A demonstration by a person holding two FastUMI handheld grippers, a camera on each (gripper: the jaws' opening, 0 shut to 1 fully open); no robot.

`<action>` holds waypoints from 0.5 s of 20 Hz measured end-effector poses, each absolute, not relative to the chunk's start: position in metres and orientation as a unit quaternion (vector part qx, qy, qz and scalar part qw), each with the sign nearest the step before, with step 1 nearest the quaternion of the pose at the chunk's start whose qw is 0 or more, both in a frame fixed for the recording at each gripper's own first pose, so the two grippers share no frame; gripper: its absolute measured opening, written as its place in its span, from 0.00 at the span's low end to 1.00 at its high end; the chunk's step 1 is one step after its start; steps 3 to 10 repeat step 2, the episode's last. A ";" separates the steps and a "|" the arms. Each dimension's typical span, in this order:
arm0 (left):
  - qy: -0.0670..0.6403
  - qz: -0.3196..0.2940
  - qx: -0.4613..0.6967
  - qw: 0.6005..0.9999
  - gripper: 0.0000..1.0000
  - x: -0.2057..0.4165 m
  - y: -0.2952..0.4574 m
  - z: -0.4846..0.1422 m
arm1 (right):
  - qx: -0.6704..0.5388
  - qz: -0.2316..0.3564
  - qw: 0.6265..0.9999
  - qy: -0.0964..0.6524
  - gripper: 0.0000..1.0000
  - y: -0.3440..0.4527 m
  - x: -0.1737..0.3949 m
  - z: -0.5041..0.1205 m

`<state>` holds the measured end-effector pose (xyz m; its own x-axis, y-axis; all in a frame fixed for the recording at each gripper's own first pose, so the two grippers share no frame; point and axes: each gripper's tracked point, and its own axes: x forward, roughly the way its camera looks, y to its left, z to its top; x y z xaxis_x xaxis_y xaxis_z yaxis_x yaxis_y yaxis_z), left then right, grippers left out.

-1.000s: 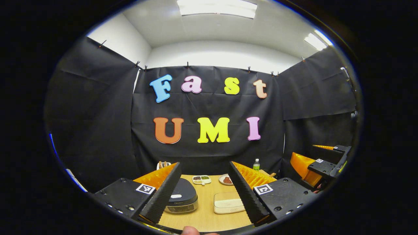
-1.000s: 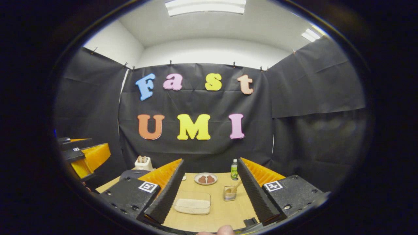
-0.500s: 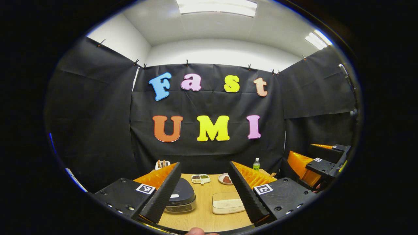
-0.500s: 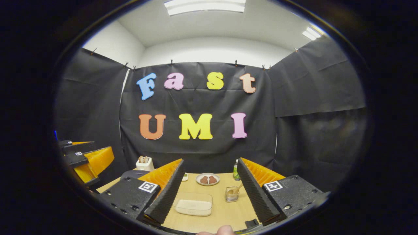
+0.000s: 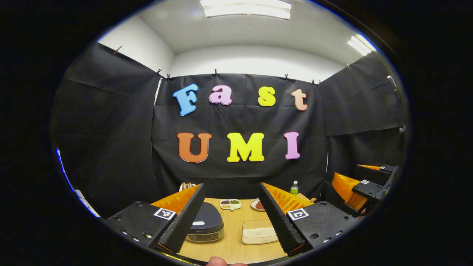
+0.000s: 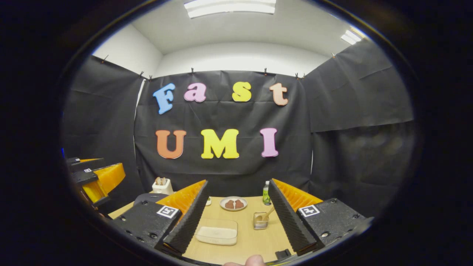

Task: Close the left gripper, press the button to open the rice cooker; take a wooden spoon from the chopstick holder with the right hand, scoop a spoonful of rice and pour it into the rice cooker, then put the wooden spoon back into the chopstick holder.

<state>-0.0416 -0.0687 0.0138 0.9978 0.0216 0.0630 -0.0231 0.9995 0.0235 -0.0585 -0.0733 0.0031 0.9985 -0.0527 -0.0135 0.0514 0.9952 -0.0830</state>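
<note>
Little has shifted over the last second: both views drift slightly while our two grippers stay raised over the near edge of the wooden table [image 5: 231, 244], nothing on it disturbed.

Taking the rice cooker [image 5: 205, 223] as our landmark, in the left gripper view it sits on the table with its dark lid down, partly behind the left finger of our left gripper [image 5: 231, 216], whose jaws stand wide apart and hold nothing. Just right of the cooker lies the clear rice container [image 5: 258, 232], a pale layer of rice in it. Beyond the cooker we see a small divided dish [image 5: 230, 203], and right of that a plate [image 5: 257, 204] with something brown on it, then a green bottle [image 5: 294, 187]. Behind the cooker, at the back wall, stands a white toaster [image 5: 186, 186].

In the right gripper view our right gripper [image 6: 238, 218] is likewise spread open and empty. The chopstick holder [image 6: 261, 220] stands between its fingers, right of the rice container and well right of the cooker, with the wooden spoon [image 6: 266, 214] leaning in it. The other gripper shows at the left edge.
</note>
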 end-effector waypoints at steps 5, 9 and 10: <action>-0.032 0.012 0.010 0.999 0.94 -0.041 -0.070 0.015 | -0.036 -0.024 0.999 0.013 0.99 -0.075 -0.056 0.002; -0.032 0.012 0.010 0.999 0.94 -0.041 -0.070 0.015 | -0.036 -0.024 0.999 0.013 0.99 -0.075 -0.056 0.002; -0.032 0.012 0.010 0.999 0.94 -0.041 -0.070 0.015 | -0.036 -0.024 0.999 0.013 0.99 -0.075 -0.056 0.002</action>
